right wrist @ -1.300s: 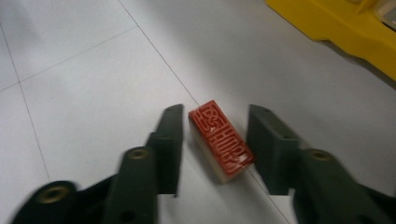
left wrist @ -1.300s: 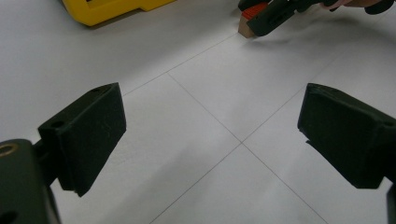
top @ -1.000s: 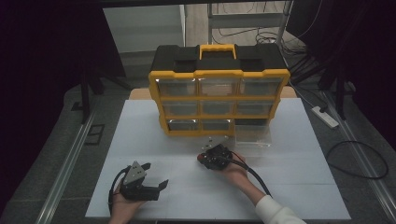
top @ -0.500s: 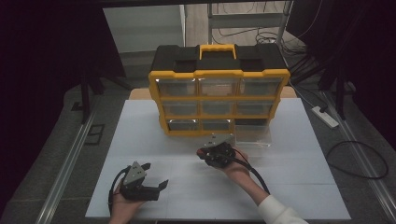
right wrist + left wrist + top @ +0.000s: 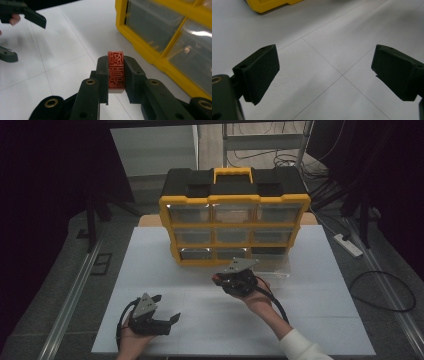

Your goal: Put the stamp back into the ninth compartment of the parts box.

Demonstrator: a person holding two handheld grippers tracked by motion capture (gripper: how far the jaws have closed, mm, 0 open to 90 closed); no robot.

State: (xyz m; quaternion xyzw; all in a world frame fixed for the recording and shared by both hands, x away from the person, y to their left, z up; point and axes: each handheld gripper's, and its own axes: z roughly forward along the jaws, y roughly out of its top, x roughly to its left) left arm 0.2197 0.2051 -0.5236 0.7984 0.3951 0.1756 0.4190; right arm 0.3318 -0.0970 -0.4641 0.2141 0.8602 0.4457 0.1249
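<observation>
My right gripper [image 5: 116,67] is shut on a small red seal stamp [image 5: 115,70], carved face up, pinched between both pads. In the high view this gripper [image 5: 218,280] hangs above the white table [image 5: 310,320], just in front of the yellow and black drawer organiser [image 5: 232,227]. The left gripper [image 5: 167,307] rests low at the table's near left, open, with nothing between its fingers. In the left gripper view the gripper [image 5: 324,72] has bare table between its wide-apart jaws. It also appears far off in the right gripper view [image 5: 21,37].
A clear drawer [image 5: 272,267] lies on the table in front of the organiser's dark lower right slot [image 5: 270,252]. The organiser's yellow frame [image 5: 150,57] stands close on the right in the right gripper view. A power strip [image 5: 348,245] and cables lie on the floor to the right.
The right gripper has risen with the red seal in it and edged toward the organiser. The left gripper has stayed where it was.
</observation>
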